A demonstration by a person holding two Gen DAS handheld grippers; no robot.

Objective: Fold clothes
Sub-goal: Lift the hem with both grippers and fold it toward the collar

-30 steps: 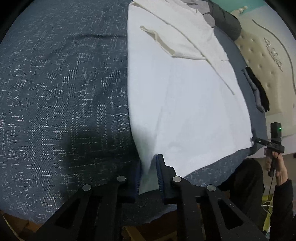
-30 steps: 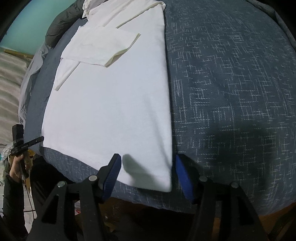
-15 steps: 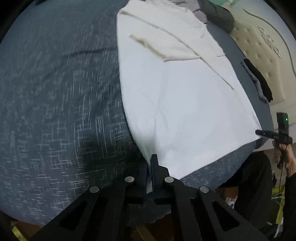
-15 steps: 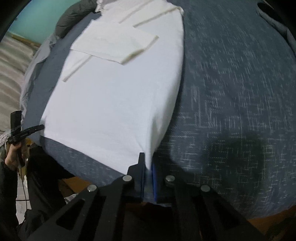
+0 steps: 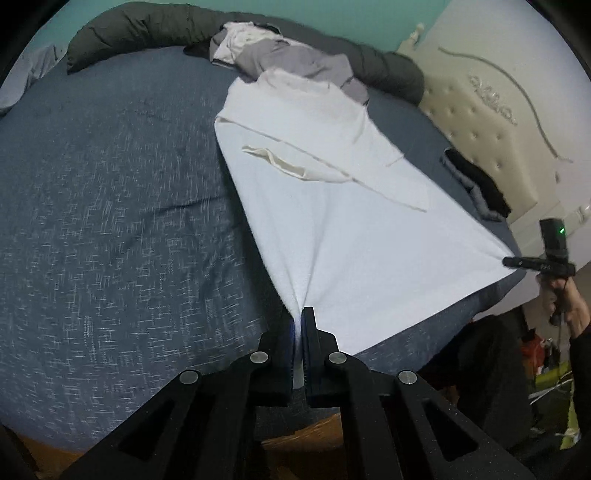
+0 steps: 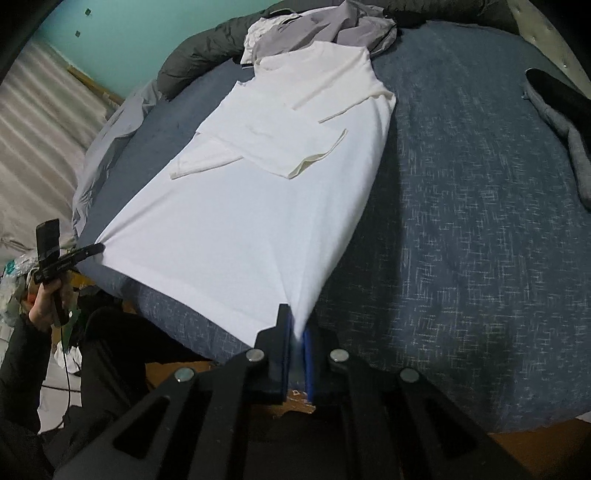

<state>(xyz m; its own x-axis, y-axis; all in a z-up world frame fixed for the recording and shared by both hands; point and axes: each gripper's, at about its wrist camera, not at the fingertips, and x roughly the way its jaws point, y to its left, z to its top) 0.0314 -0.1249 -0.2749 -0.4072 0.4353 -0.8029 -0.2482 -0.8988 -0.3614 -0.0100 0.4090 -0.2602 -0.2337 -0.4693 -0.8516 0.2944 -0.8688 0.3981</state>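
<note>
Across the blue-grey bed (image 5: pixel 110 221) lies the white T-shirt (image 5: pixel 351 229), sleeves folded inward, its collar end touching a grey garment (image 5: pixel 295 62) by the dark bolster (image 5: pixel 147 29); the left gripper (image 5: pixel 298 325) and right gripper (image 6: pixel 295 328) each pinch a lifted hem corner, jaws closed on the cloth

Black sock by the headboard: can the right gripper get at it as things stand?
Probably not yet. The right gripper is shut on a bottom corner of the white shirt, so it is occupied. The black sock lies uncovered on the blue bedspread, far side, nothing on it.
</note>
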